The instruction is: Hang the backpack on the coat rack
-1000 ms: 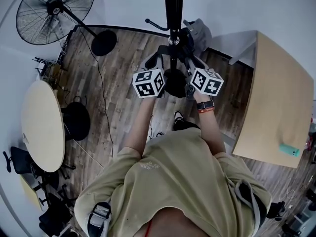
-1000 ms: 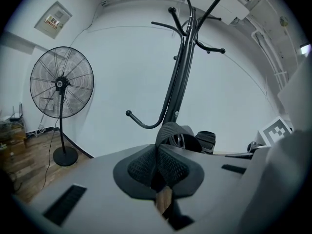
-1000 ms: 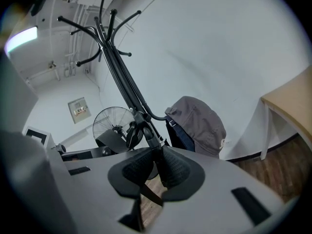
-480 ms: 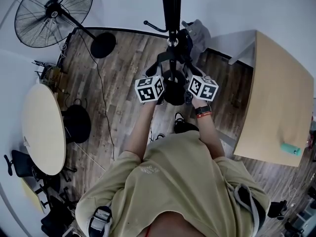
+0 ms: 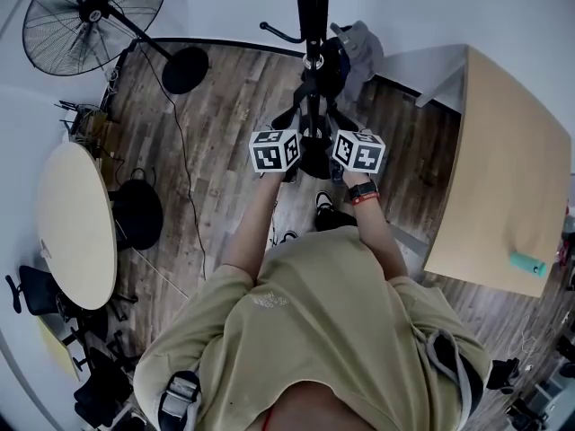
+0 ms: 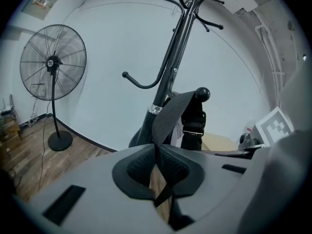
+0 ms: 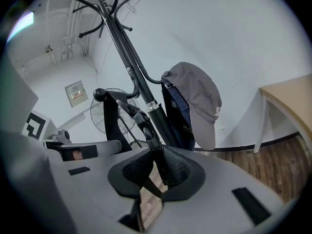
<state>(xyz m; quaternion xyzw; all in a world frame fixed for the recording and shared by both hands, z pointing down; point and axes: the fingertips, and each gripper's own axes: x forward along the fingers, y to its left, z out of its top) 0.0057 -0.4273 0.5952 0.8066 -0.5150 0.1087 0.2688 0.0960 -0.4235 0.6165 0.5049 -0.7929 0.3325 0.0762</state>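
Observation:
The black coat rack (image 5: pixel 312 7) stands straight ahead, and its pole (image 6: pixel 175 48) rises at the middle of the left gripper view. The dark backpack (image 5: pixel 316 155) hangs low against the pole between both marker cubes. My left gripper (image 6: pixel 157 155) is shut on a black webbing strap (image 6: pixel 170 113) that runs up to a ball-tipped hook (image 6: pixel 202 94) and seems to lie over it. My right gripper (image 7: pixel 158 162) is shut on another black strap with a buckle (image 7: pixel 145 126) beside the pole (image 7: pixel 129 57). The backpack's body is mostly hidden behind the jaws.
A grey cap (image 7: pixel 197 99) and a dark blue item (image 7: pixel 178 116) hang on another hook of the rack. A standing fan (image 5: pixel 94 12) is at the back left, a round table (image 5: pixel 76 227) at the left, and a wooden desk (image 5: pixel 512 169) at the right.
Both grippers have sunk lower with the straps and drawn closer together near the pole. The backpack has come down with them.

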